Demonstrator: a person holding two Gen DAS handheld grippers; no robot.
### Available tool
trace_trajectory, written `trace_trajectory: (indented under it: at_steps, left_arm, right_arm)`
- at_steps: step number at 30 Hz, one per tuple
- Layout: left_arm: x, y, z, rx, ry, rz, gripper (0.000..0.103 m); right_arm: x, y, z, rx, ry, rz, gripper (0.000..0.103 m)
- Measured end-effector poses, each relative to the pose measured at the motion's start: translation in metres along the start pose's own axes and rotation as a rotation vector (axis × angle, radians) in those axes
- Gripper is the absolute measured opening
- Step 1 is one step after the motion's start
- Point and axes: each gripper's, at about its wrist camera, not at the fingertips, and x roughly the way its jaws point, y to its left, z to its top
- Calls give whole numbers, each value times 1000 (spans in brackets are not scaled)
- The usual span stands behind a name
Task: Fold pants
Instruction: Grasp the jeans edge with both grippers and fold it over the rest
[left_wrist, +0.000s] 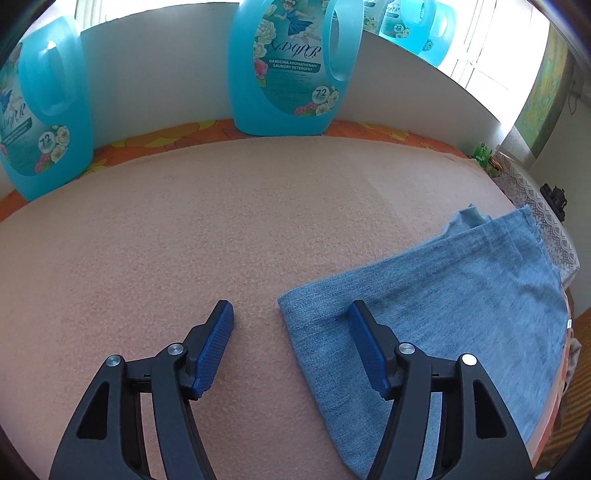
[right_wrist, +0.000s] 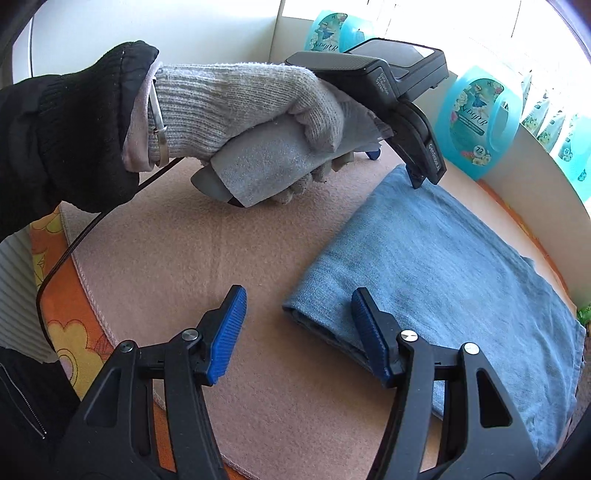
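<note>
Two claws agape | folded denim pants (left_wrist: 443, 310) — ribbed pads | fuzzy pink blanket (left_wrist: 184, 240)

Daylight pours in from the window (left_wrist: 491, 44) behind my table, blown out to white in both views; the detergent bottles (left_wrist: 295, 66) glow blue against it; shadows on the pink blanket (left_wrist: 184, 229) are soft and faint; focus is crisp throughout; fisheye bends every edge, and corners fall to black.

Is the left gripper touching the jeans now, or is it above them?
Cannot tell. In the right wrist view, one finger of the left gripper meets the edge of the jeans, but neither view plainly shows contact or gap.
</note>
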Motion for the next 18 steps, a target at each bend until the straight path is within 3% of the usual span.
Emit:
trace_trajectory:
  at_steps: [2, 4, 5, 7, 13, 18]
  left_arm:
    - [1, -3, 1, 2, -16, -12, 57]
    - [3, -6, 3, 8, -25, -38, 32]
    - [3, -7, 4, -3, -29, -49, 31]
    - [4, -5, 6, -38, -38, -68, 24]
    - [-9, 8, 10, -118, -82, -133, 13]
    - [-23, -2, 18, -92, -114, -134, 12]
  right_arm:
    - [-1, 1, 1, 20, 12, -24, 54]
    - [-2, 2, 1, 29, 25, -74, 41]
    - [-2, 2, 1, 35, 30, -87, 35]
    - [-5, 3, 1, 56, 30, -98, 32]
    - [-18, 3, 4, 98, 4, -145, 19]
    - [-33, -2, 1, 158, -38, -137, 15]
